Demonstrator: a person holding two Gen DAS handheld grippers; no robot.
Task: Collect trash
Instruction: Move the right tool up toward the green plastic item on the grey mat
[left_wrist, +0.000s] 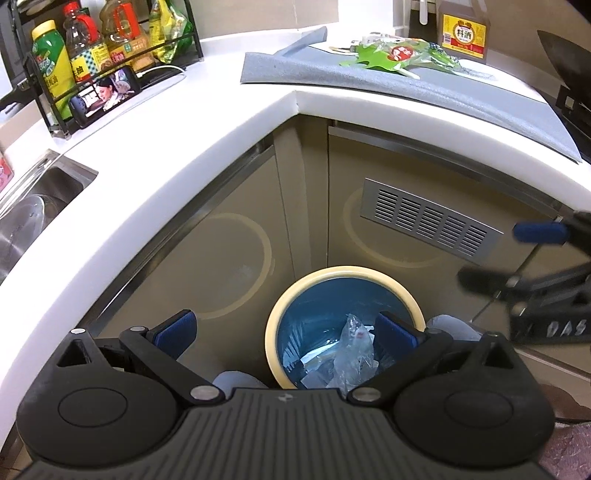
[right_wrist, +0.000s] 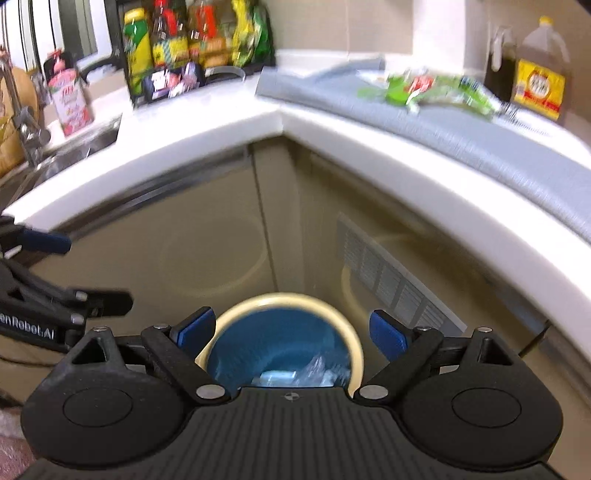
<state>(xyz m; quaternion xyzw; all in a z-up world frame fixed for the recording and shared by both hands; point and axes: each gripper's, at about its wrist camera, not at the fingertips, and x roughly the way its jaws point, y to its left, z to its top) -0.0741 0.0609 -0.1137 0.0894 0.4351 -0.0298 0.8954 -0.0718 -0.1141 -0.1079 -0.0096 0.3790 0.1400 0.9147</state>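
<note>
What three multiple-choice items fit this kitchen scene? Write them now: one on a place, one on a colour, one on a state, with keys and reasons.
1. Where does the trash bin stand?
A. On the floor in the corner below the counter
B. On the grey mat
C. In the sink

2. What colour is the bin's liner?
A. Red
B. Blue
C. White

3. How does the right gripper stand?
A. Shut on a green wrapper
B. Shut on a bottle
C. Open, holding nothing

Key: 1 A, the bin sits low against the cabinet doors under the white counter. 2 B, the inside within the cream rim is blue. 3 C, its blue pads stand wide apart over the bin with nothing between them; the green wrapper lies on the grey mat.
</note>
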